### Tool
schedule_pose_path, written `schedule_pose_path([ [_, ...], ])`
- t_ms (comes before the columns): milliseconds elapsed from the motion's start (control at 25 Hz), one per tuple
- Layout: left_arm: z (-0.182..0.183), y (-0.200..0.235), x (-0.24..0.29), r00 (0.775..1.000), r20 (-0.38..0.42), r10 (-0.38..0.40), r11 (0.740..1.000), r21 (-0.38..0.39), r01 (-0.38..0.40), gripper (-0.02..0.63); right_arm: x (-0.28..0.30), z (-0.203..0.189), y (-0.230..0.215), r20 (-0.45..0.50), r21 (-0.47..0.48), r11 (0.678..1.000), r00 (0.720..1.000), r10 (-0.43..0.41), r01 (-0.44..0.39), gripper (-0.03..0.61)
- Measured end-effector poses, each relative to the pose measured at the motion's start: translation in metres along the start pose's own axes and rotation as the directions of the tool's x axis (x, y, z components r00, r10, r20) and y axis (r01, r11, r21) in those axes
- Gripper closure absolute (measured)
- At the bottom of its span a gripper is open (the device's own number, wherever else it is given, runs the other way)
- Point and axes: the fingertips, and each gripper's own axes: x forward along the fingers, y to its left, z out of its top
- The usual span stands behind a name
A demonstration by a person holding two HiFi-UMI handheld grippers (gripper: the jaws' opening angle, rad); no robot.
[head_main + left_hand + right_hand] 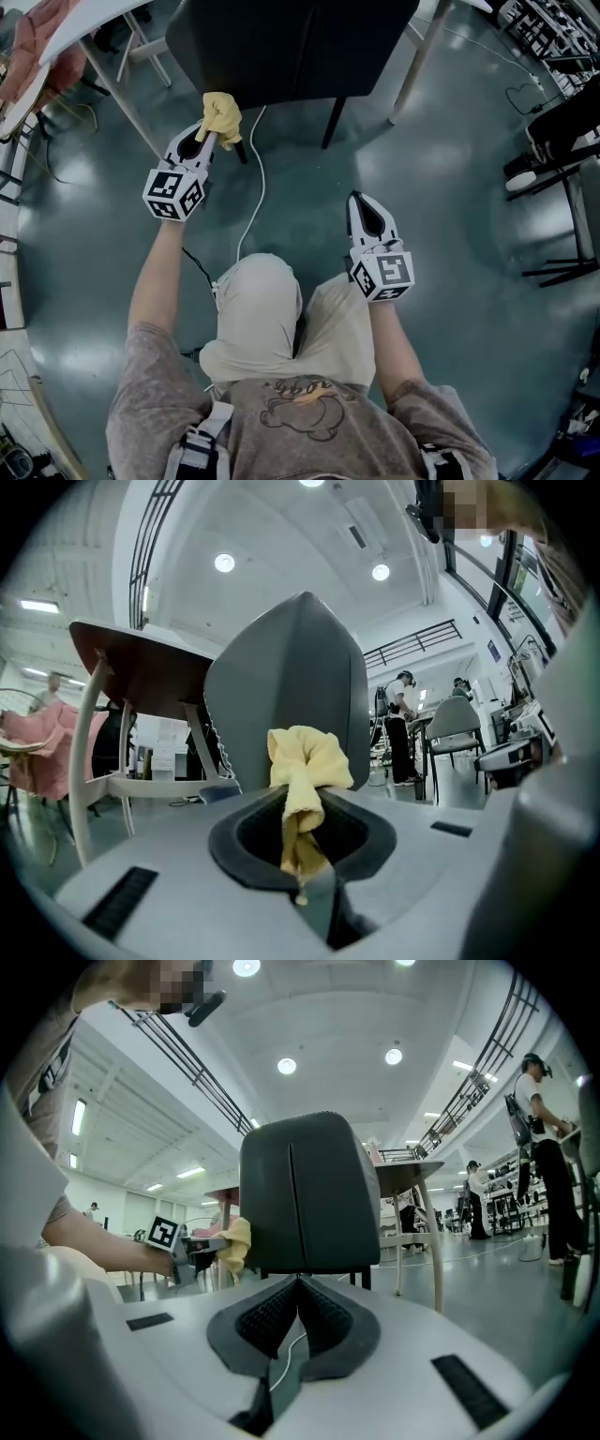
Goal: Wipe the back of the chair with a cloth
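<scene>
A dark grey chair stands ahead of me with its back facing me; the same chair back fills the middle of the right gripper view. My left gripper is shut on a bunched yellow cloth, held just short of the chair back's lower left corner. In the left gripper view the cloth sticks up from between the closed jaws with the chair back right behind it. My right gripper hangs lower and to the right, shut with nothing in it, pointing at the chair.
A white cable runs across the floor under the chair. A white-legged table stands at the left, another table leg at the right. More chairs and equipment sit at the far right. People stand in the distance.
</scene>
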Motion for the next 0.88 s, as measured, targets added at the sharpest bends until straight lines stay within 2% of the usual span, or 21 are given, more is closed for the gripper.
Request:
schedule_pose_path([
  [280, -0.015, 0.004, 0.020, 0.999, -0.036, 0.023, 1.000, -0.008, -0.023, 0.554, 0.001, -0.003, 0.003, -0.003, 0.000, 1.000, 1.000, -0.001, 0.001, 0.552],
  [520, -0.022, -0.021, 0.054, 0.996, -0.073, -0.048, 0.999, 0.005, 0.049, 0.554, -0.001, -0.002, -0.002, -0.004, -0.003, 1.000, 1.000, -0.012, 0.012, 0.552],
  [880, -0.027, -0.064, 0.110, 0.980, -0.112, -0.165, 0.985, 0.037, 0.170, 0.554, -0.005, -0.003, -0.012, -0.004, -0.001, 0.999, 0.999, -0.043, 0.043, 0.552],
])
